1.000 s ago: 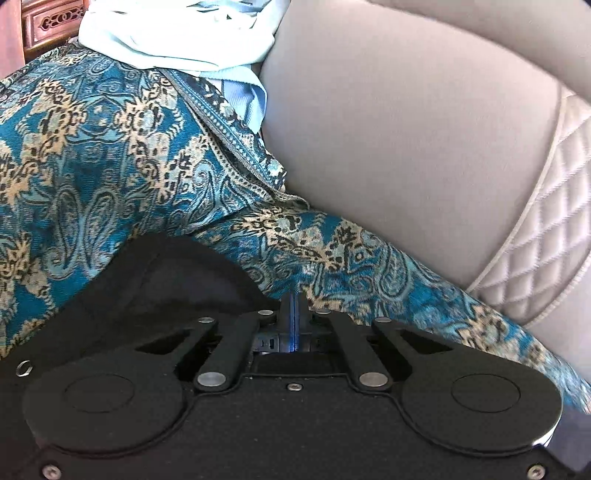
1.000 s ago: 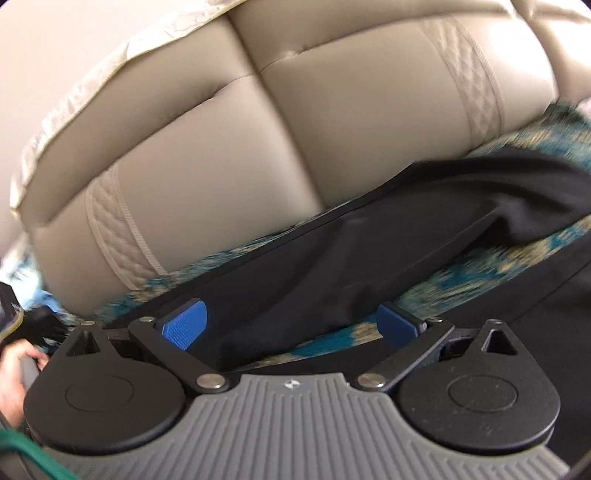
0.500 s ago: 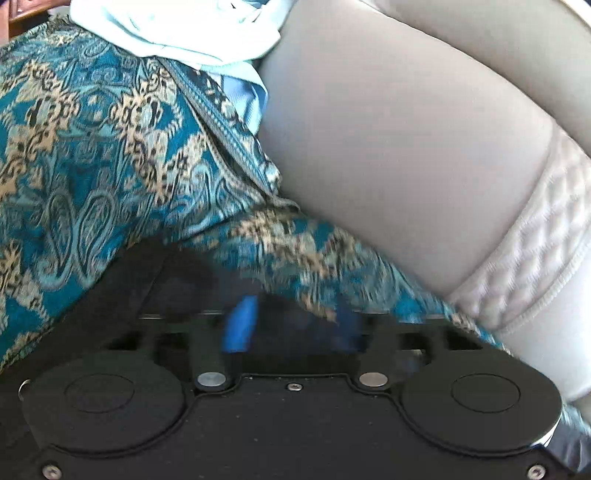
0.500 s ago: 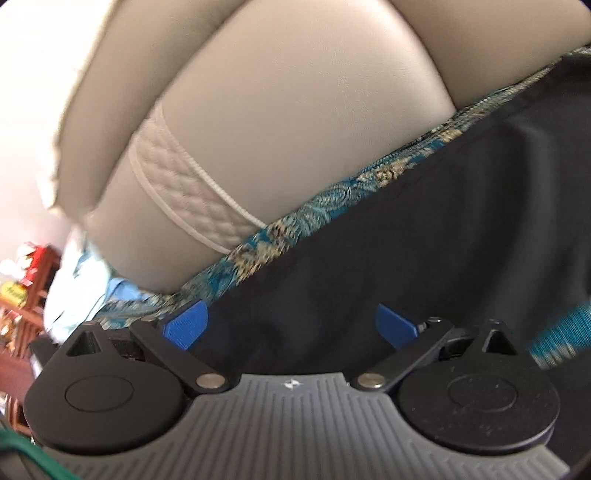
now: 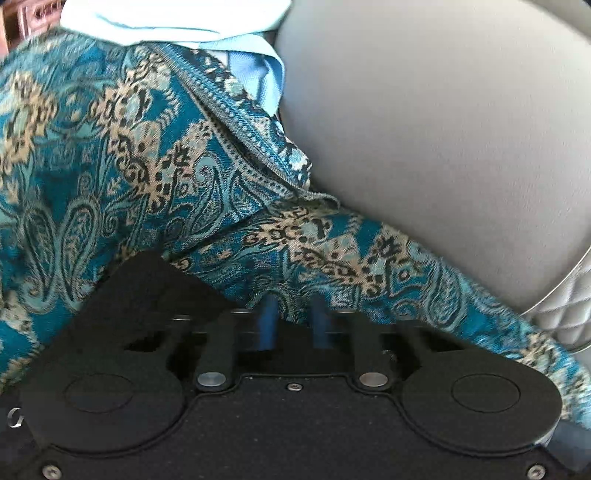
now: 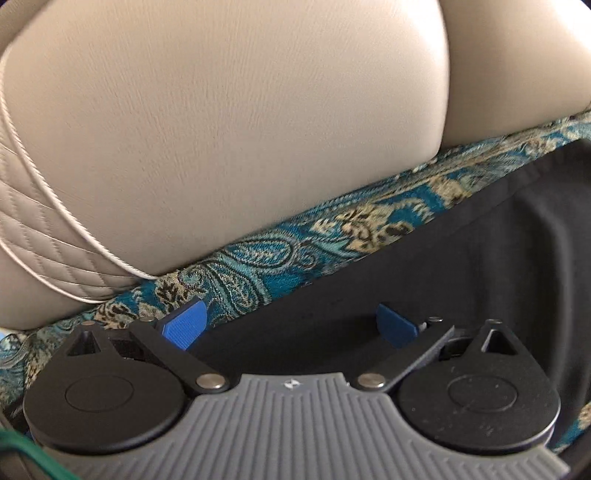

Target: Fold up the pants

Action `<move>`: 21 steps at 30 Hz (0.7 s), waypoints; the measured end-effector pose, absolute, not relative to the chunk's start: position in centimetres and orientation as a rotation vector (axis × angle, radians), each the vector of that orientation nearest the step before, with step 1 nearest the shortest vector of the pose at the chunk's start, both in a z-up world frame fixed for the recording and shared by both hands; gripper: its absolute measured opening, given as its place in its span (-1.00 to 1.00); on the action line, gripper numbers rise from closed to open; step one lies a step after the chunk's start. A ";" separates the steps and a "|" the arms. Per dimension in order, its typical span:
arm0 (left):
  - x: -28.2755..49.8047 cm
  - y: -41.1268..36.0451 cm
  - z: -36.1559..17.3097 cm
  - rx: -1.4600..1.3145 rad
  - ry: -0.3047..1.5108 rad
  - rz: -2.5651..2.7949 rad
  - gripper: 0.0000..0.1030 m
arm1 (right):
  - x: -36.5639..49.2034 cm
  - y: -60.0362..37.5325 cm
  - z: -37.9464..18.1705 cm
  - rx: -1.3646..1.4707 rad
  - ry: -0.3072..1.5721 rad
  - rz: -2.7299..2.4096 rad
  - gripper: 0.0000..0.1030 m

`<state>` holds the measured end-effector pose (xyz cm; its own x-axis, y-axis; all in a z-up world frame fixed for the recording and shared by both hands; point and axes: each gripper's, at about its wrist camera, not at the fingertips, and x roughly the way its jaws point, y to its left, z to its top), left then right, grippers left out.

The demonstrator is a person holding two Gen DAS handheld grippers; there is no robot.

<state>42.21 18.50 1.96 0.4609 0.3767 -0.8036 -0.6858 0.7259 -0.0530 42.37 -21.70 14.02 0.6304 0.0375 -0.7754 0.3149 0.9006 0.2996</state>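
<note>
The black pants point(image 6: 443, 277) lie spread on a teal paisley throw point(image 6: 280, 251) over the sofa seat. My right gripper point(image 6: 291, 325) hovers open over their upper edge near the backrest, with nothing between its blue pads point(image 6: 184, 325). In the left wrist view a corner of the black pants point(image 5: 147, 288) lies under my left gripper point(image 5: 293, 325). Its jaws are closing and blurred. A narrow gap still shows between the blue fingers point(image 5: 267, 325), with the throw point(image 5: 110, 166) behind it; I see no fabric pinched.
The beige leather sofa backrest point(image 5: 443, 129) rises right behind the throw, with a quilted panel point(image 6: 44, 236) at its side. Pale blue garments point(image 5: 177, 14) are piled at the far end of the seat, beside dark wooden furniture point(image 5: 33, 14).
My left gripper was shut, swung wide open, and its fingers have now come close together again. My right gripper, open throughout, has swept along the backrest to the pants' upper edge.
</note>
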 end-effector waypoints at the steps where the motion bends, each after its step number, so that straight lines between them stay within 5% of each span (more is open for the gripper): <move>1: 41.8 19.1 1.9 -0.423 0.864 0.670 -0.93 | 42.5 -21.4 13.9 0.418 0.870 -0.180 1.00; 9: 39.7 20.7 1.7 -0.465 0.828 0.641 -0.97 | 43.6 -18.3 12.7 0.217 0.849 -0.268 0.91; 12: 39.1 21.0 1.7 -0.472 0.816 0.613 -0.96 | 42.5 -18.0 12.8 0.212 0.783 -0.320 0.13; 14: 38.9 21.4 1.7 -0.482 0.816 0.589 -0.95 | 41.8 -18.2 12.9 0.197 0.753 -0.378 -0.88; 15: 38.7 21.5 1.9 -0.490 0.815 0.577 -0.95 | 41.4 -18.5 12.9 0.199 0.747 -0.385 -0.88; 18: 38.5 22.1 2.3 -0.557 0.811 0.499 -0.37 | 40.3 -20.1 13.1 0.278 0.737 -0.345 -0.95; 20: 38.5 22.4 2.9 -0.607 0.800 0.445 0.21 | 39.6 -20.7 13.3 0.303 0.733 -0.319 -0.97; 21: 38.7 22.2 3.2 -0.614 0.798 0.449 0.32 | 39.1 -21.4 13.5 0.309 0.733 -0.304 -0.97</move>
<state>38.74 22.25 3.22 0.6216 0.1421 -0.7704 -0.5844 0.7389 -0.3353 39.12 -21.43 13.50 0.7035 -0.1619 -0.6920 0.3752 0.9116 0.1681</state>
